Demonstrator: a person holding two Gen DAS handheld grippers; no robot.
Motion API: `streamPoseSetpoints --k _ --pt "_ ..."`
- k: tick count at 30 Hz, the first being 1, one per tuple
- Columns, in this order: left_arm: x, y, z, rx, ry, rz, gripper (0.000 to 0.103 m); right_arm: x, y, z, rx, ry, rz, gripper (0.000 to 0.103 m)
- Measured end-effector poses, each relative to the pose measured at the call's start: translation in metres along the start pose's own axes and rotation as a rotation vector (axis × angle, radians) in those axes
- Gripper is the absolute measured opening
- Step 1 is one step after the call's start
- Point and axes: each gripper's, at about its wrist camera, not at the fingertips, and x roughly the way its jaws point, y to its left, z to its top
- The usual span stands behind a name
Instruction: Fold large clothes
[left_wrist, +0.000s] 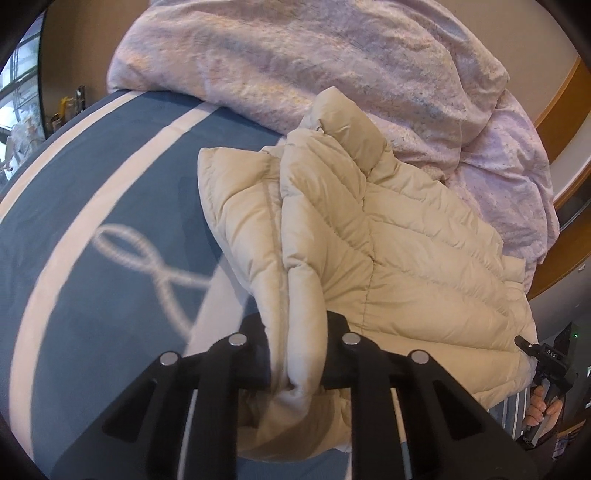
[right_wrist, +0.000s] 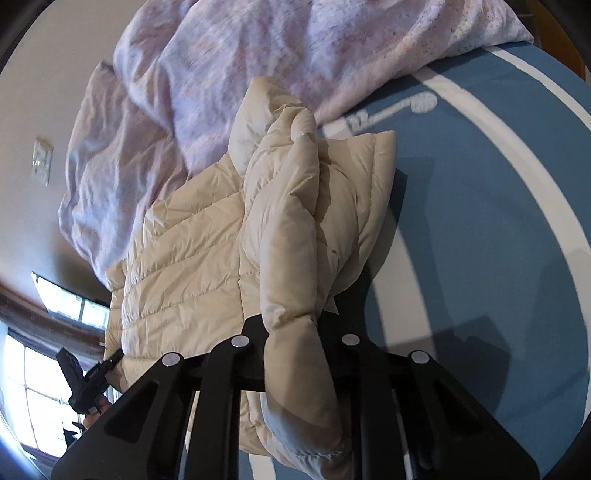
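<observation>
Now your left gripper (left_wrist: 295, 354) and right gripper (right_wrist: 293, 354) each pinch a puffy fold of the cream quilted jacket (left_wrist: 369, 258) lying ahead on the bed (left_wrist: 110, 184); it looks light, soft and slippery, so grip thick seams.

A: Daylight fills both views, soft and fairly bright. In the right wrist view the window (right_wrist: 33, 387) at the lower left is blown out to white.

B: Shadows?

A: Dark ones fall across the blue bed cover (right_wrist: 480, 229) on the right there. The fisheye bends every edge, and black corners ring each picture.

B: Sharpness?

A: The bed cover's rope print (left_wrist: 147, 254) is smeared in the left wrist view; the cream jacket (left_wrist: 388, 251) is crisper.
</observation>
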Motion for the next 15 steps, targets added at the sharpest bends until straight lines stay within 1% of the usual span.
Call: streamPoseSetpoints --k 6,9,11,12,14,15 --pt "-0.034 0.023 -0.034 0.007 0.014 -0.018 0.018 -0.021 0.008 -0.045 -0.011 0.034 0.005 0.016" --pt "-0.043 0.031 -0.045 0.002 0.020 -0.029 0.019 -0.030 0.010 -0.060 -0.034 0.038 -0.020 0.017" --pt "-0.044 0.033 -0.048 -0.007 0.023 -0.033 0.022 -0.034 0.014 -0.065 -0.062 0.034 -0.058 0.024" --pt "-0.044 0.034 -0.049 -0.013 0.024 -0.031 0.024 -0.036 0.018 -0.066 -0.079 0.025 -0.093 0.026" --pt "-0.044 0.036 -0.050 -0.022 0.025 -0.021 0.029 -0.042 0.025 -0.067 -0.121 -0.011 -0.183 0.044" --pt "-0.044 0.037 -0.050 -0.029 0.022 -0.016 0.033 -0.048 0.030 -0.068 -0.146 -0.043 -0.240 0.050"
